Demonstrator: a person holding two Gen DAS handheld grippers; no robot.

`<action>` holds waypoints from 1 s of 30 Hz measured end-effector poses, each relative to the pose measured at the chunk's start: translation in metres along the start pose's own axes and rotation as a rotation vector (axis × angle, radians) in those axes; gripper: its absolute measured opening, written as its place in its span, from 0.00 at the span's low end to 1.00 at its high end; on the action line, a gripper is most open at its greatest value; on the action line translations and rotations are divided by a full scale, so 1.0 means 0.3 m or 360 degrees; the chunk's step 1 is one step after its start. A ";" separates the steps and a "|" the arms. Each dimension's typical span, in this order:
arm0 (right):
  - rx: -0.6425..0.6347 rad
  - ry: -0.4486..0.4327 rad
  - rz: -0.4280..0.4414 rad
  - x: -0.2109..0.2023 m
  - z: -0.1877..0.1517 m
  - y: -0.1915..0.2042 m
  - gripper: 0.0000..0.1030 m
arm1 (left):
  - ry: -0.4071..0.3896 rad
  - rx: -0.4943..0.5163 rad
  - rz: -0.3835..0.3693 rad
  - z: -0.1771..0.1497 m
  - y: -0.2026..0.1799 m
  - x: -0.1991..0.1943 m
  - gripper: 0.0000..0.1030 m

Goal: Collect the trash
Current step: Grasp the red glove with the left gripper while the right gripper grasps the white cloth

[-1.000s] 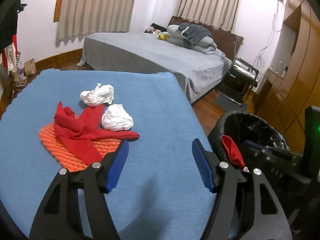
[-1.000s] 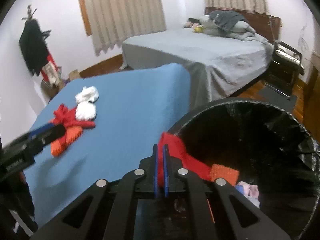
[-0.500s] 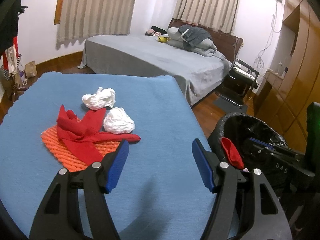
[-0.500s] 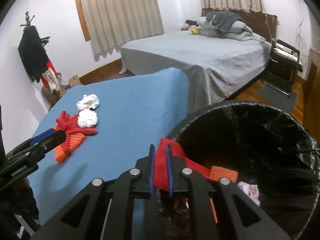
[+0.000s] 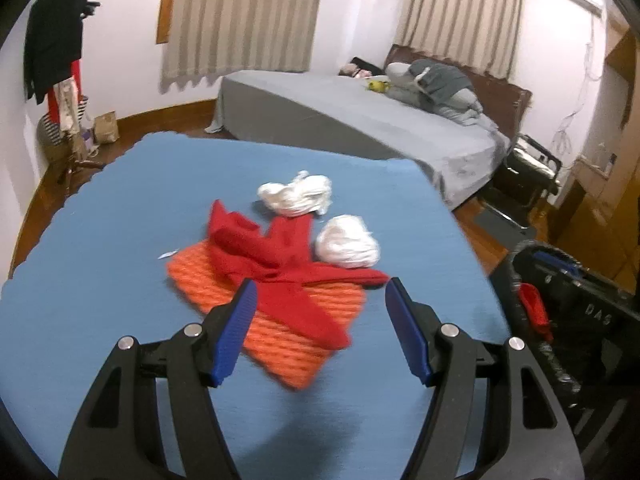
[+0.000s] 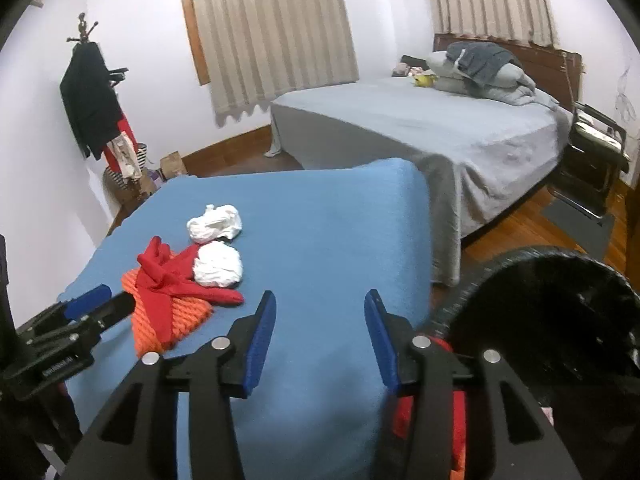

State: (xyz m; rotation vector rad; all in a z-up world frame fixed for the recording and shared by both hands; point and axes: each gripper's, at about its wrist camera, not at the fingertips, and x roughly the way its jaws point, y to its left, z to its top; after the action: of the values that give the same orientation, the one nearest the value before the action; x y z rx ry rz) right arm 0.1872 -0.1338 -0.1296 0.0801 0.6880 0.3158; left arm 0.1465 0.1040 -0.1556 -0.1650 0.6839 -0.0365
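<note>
Right hand-held gripper (image 6: 320, 322): jaws have just been opening, nothing between them; a red scrap (image 6: 424, 420) lies below it at the black bin (image 6: 560, 320) rim, probably just let go. Left hand-held gripper (image 5: 320, 308) open and empty, aimed at the remaining trash pile at 12 o'clock on the blue bench (image 5: 120, 240): red cloth (image 5: 280, 256) over orange netting (image 5: 288, 340), two white wads (image 5: 348, 242) beyond. Only the right view shows the bin's depth; its contents stay dark.
</note>
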 end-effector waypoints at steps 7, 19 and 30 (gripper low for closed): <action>-0.0042 0.0011 0.0045 0.092 0.026 0.072 0.46 | 0.0009 -0.0035 0.0030 0.030 0.077 0.057 0.62; -0.0085 0.0049 0.0128 0.252 0.086 0.162 0.59 | 0.0018 -0.0077 0.0069 0.102 0.160 0.157 0.59; -0.0167 0.0176 0.0206 0.379 0.071 0.283 0.71 | 0.0016 -0.0135 0.0181 0.093 0.289 0.126 0.59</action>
State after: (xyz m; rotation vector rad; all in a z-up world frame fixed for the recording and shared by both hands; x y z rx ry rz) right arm 0.2613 -0.0169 -0.1677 0.0070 0.7762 0.4831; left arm 0.1916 0.1902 -0.1722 -0.2074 0.7042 0.1013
